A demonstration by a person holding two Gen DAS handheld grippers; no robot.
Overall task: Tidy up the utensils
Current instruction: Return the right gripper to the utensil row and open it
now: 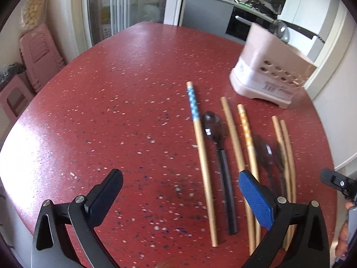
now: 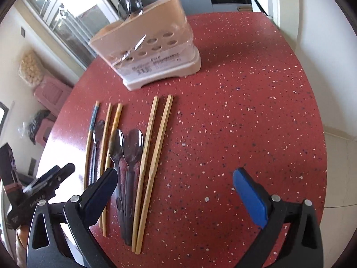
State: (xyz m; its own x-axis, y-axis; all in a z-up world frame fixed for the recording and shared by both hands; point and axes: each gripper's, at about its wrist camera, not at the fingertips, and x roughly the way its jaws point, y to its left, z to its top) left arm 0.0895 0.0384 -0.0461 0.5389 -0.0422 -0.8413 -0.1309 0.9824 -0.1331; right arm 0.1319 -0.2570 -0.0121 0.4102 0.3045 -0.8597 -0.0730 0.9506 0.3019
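A: Utensils are laid in a row on the red table (image 2: 245,89), handles toward the cameras, nothing picked yet. Left to right in the right wrist view: blue-banded chopstick (image 2: 92,122), first spoon (image 2: 97,131), plain chopstick (image 2: 106,134), orange-banded chopstick (image 2: 115,125), two more spoons side by side (image 2: 127,147), then a plain chopstick pair (image 2: 154,151) lying close together

B: Grippers?

A: Left gripper (image 1: 180,192) is spread wide with nothing held, hovering over bare table just left of the blue-banded chopstick, its blue pad over the plain one. Right gripper (image 2: 175,189) is likewise wide and empty, its dark finger (image 2: 100,192) over the spoon handles, the chopstick pair between its fingers

B: How should the grab be done?

A: Judged: one item should be taken at a time, near mid-handle, with the fingers set across the shaft, not along it. The chopstick pair is best separated first or both will be pinched. Thin sticks lie flat, so fingertips must be brought right down to the table. Spoons look slick and may rotate if held at the end

B: Container?

A: Beige utensil holder (image 2: 156,51) stands upright beyond the row, perforated side facing it, plastic wrap and label on it. One spoon (image 2: 130,6) is seen standing in it, bowl up, at its left end. Other contents can't be told, the inside is hidden
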